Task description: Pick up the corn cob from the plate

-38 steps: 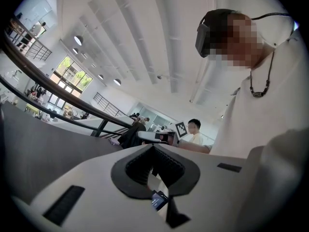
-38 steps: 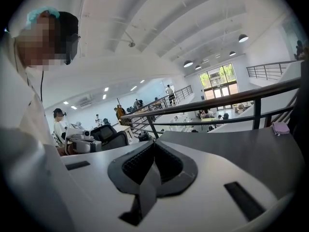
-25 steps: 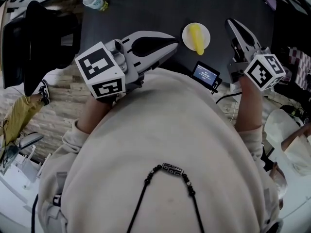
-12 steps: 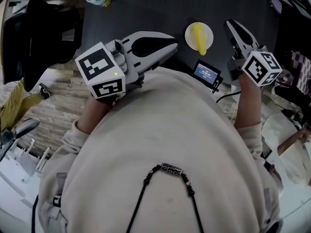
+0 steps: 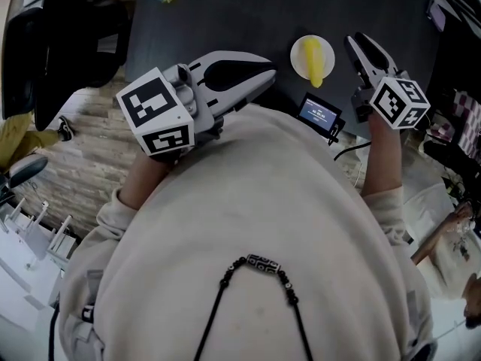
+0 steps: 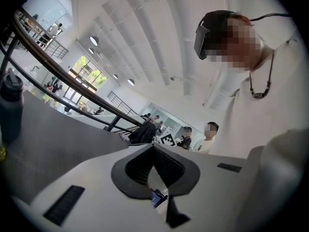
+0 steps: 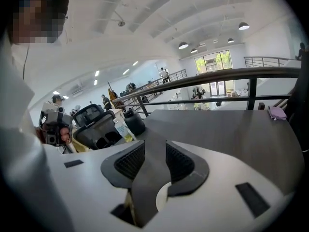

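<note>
Two sets of jaws are seen: the left gripper point(image 5: 264, 70) has them pressed together, while those of the right gripper point(image 5: 356, 42) have just been opening and are spread and empty. The corn cob point(image 5: 313, 59) is laid on the plate point(image 5: 298, 51) by the desk's point(image 5: 225, 13) near edge.

From the head, looks steeply down past the wearer's torso point(image 5: 248, 216) onto the dark table point(image 5: 225, 13), with left gripper point(image 5: 269, 71) and right gripper point(image 5: 353, 40) both in frame. From the left gripper, sits close behind its own jaws and faces level along the table edge, back toward that torso. From the right gripper, tilts down across the same table, sharing the water bottle point(image 7: 122, 128) and chair point(image 7: 94, 124) with the head view.
</note>
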`<action>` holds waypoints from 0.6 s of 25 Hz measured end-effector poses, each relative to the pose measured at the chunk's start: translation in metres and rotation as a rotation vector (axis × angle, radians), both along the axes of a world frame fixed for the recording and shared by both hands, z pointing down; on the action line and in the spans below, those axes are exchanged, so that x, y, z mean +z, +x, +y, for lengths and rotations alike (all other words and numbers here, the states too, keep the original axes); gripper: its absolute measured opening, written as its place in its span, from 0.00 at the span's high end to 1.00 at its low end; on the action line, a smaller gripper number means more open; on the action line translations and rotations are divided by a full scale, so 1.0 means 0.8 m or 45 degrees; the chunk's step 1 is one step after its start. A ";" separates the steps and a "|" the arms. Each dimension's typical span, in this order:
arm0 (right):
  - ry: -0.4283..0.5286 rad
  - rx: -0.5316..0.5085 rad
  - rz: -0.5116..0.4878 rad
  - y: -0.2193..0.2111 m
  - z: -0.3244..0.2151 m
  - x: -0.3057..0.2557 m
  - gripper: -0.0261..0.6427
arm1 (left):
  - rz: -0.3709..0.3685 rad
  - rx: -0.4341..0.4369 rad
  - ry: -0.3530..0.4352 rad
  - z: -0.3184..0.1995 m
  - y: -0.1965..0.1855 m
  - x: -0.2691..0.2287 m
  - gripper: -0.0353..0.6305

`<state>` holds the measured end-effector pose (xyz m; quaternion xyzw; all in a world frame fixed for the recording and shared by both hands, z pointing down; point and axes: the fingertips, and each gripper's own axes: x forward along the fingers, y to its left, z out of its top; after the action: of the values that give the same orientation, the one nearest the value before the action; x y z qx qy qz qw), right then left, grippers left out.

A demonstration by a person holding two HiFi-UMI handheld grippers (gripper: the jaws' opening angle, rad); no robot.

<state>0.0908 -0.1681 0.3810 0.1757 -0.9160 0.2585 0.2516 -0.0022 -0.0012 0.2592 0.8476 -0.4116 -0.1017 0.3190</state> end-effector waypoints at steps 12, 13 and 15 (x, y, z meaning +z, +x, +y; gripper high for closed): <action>-0.097 -0.070 0.086 -0.007 0.005 0.054 0.69 | 0.007 -0.081 -0.048 0.008 -0.006 0.013 0.94; -0.103 -0.072 0.092 -0.007 0.006 0.059 0.68 | 0.008 -0.086 -0.054 0.009 -0.008 0.014 0.94; -0.117 -0.080 0.108 -0.007 0.008 0.070 0.67 | 0.006 -0.096 -0.064 0.010 -0.009 0.015 0.94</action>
<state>0.0856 -0.1616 0.4371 0.1459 -0.8968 0.2845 0.3059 -0.0095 0.0066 0.2715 0.8230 -0.4448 -0.1054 0.3371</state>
